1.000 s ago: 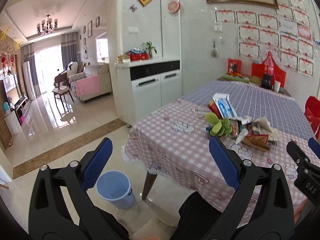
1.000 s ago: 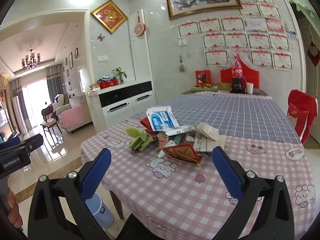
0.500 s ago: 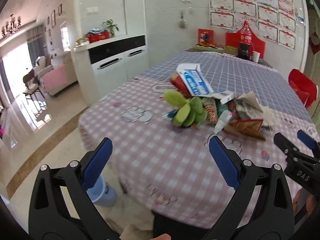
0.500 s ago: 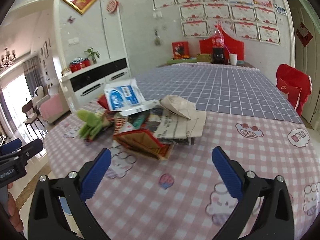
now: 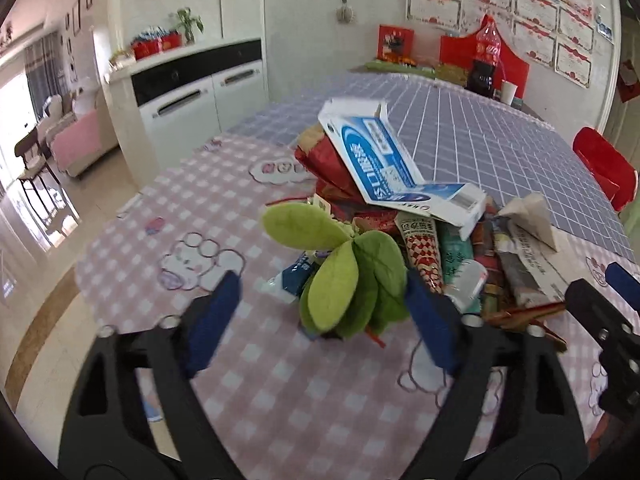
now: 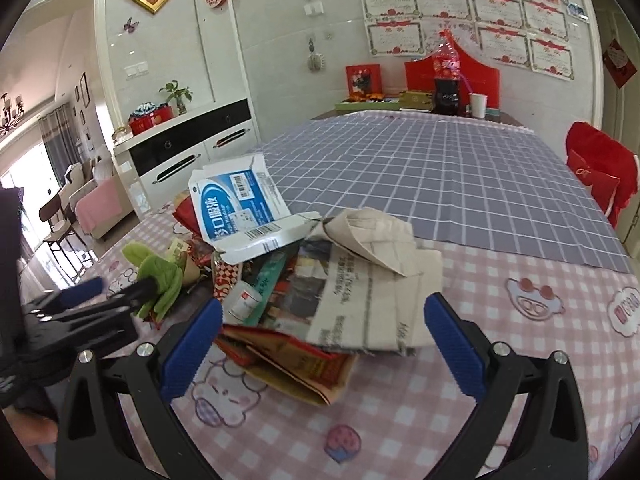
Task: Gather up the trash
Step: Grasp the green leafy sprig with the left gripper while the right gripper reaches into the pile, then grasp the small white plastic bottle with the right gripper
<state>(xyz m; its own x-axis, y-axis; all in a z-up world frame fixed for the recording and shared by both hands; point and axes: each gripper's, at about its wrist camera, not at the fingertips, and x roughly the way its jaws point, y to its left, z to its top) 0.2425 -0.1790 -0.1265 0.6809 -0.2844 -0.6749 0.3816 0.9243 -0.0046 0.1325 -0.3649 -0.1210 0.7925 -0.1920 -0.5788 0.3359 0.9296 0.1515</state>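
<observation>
Two open grippers are closing on one heap of trash in the middle of the checked tablecloth (image 5: pixel 248 364); the step in hand looks like the approach before a first pick.

Left wrist view: the left gripper (image 5: pixel 320 320) hangs with jaws wide apart and empty, just short of the green leaves (image 5: pixel 348 280) at the near edge of the pile. The blue-and-white carton (image 5: pixel 384 164) leans on top, and the folded newspaper (image 5: pixel 524 252) lies to the right. Next, I judge, the jaws must straddle the leaves and close. A second ago this camera looked over the floor and a blue bin, with the pile far off; now the pile fills the frame and the bin is out of sight.

Right wrist view: the right gripper (image 6: pixel 324 340) is likewise spread and holds nothing, its fingers flanking the newspaper (image 6: pixel 372 292) and the flattened red packaging (image 6: pixel 296 364) beneath it. The left gripper (image 6: pixel 96 304) shows at the left, by the leaves (image 6: pixel 160 276). Compared with earlier, the heap sits much nearer.
</observation>
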